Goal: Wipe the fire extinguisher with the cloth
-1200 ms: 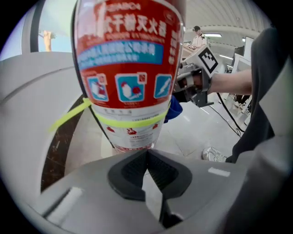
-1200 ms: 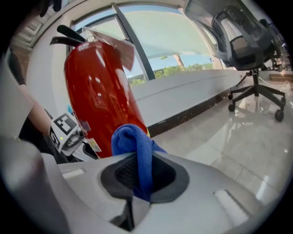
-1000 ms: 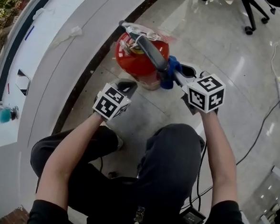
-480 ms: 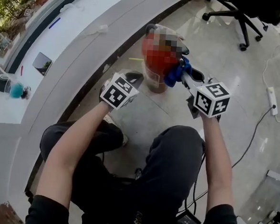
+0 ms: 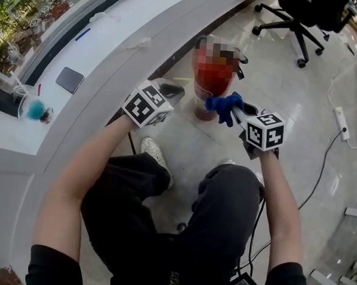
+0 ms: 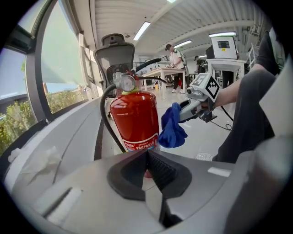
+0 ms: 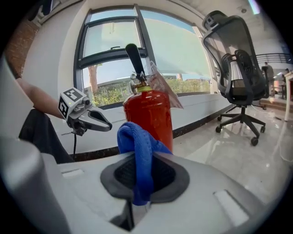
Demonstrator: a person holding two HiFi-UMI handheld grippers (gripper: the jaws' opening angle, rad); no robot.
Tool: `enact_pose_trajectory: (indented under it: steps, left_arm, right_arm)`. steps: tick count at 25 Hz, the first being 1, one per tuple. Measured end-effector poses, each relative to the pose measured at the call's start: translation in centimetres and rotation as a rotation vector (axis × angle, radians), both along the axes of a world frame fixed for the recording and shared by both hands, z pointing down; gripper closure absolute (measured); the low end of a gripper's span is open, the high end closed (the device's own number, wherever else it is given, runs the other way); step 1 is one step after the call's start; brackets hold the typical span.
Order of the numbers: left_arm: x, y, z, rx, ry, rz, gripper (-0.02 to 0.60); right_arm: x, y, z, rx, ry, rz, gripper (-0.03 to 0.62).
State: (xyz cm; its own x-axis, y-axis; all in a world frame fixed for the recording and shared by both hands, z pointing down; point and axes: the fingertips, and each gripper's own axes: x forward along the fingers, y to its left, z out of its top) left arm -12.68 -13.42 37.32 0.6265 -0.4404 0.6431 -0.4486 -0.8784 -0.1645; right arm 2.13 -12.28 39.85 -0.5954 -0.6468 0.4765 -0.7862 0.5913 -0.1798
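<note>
A red fire extinguisher [image 5: 213, 80] stands upright on the glossy floor by a curved white ledge; its top is under a mosaic patch in the head view. It also shows with hose and gauge [image 6: 135, 119], and with its black lever [image 7: 149, 114]. My right gripper [image 5: 234, 112] is shut on a blue cloth [image 5: 222, 104], which hangs at the cylinder's near right side [image 6: 173, 128]; whether it touches I cannot tell. The cloth [image 7: 137, 151] droops from my right jaws. My left gripper [image 5: 170, 93] hovers left of the extinguisher, apart from it, shut and empty [image 7: 103, 123].
The curved white ledge [image 5: 99, 60] runs along the left, with a dark flat device [image 5: 69, 79] and a teal item [image 5: 34, 109] on it. A black office chair [image 5: 300, 19] stands behind. A power strip [image 5: 340, 119] with cable lies on the floor at right.
Both grippers have risen. The cloth has slid from under the extinguisher's lever down to the side of the body. The left gripper has lifted and rolled a little.
</note>
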Motion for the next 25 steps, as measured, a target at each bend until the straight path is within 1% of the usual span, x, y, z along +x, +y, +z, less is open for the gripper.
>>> enact_pose_trajectory:
  steps: [5, 7, 9, 10, 11, 12, 16, 19, 22, 25]
  left_arm:
    - [1.0, 0.0, -3.3, 0.094, -0.005, 0.029, 0.575]
    - [1.7, 0.9, -3.7, 0.123, -0.034, 0.061, 0.575]
    - [2.1, 1.8, -3.8, 0.15, -0.087, 0.095, 0.577]
    - [2.2, 2.1, -4.0, 0.16, -0.102, 0.097, 0.577]
    - [2.3, 2.2, -4.6, 0.163, -0.098, 0.085, 0.577]
    - [2.4, 2.3, -5.3, 0.161, -0.079, 0.063, 0.575]
    - [3.8, 1.8, -7.7, 0.121, 0.037, -0.02, 0.575]
    - [4.3, 1.3, -7.6, 0.092, 0.052, -0.032, 0.575]
    - [5.1, 1.1, -7.9, 0.081, 0.073, -0.035, 0.575]
    - [5.5, 0.6, -8.3, 0.071, 0.094, -0.057, 0.575]
  right_arm:
    - [1.6, 1.0, -3.3, 0.051, 0.02, 0.016, 0.557]
    - [2.0, 1.2, -4.7, 0.077, 0.032, 0.013, 0.557]
    - [2.7, 1.2, -6.4, 0.105, 0.036, 0.012, 0.557]
    - [2.9, 1.2, -7.2, 0.117, 0.035, 0.01, 0.557]
    - [3.2, 1.2, -7.8, 0.126, 0.036, 0.003, 0.557]
    - [3.3, 1.2, -8.3, 0.131, 0.042, -0.007, 0.557]
    - [3.9, 0.8, -9.7, 0.143, 0.098, -0.043, 0.557]
    - [3.3, 0.8, -9.9, 0.141, 0.146, -0.095, 0.557]
    - [3.3, 0.9, -10.2, 0.139, 0.204, -0.177, 0.557]
    - [3.3, 0.1, -10.3, 0.153, 0.218, -0.245, 0.557]
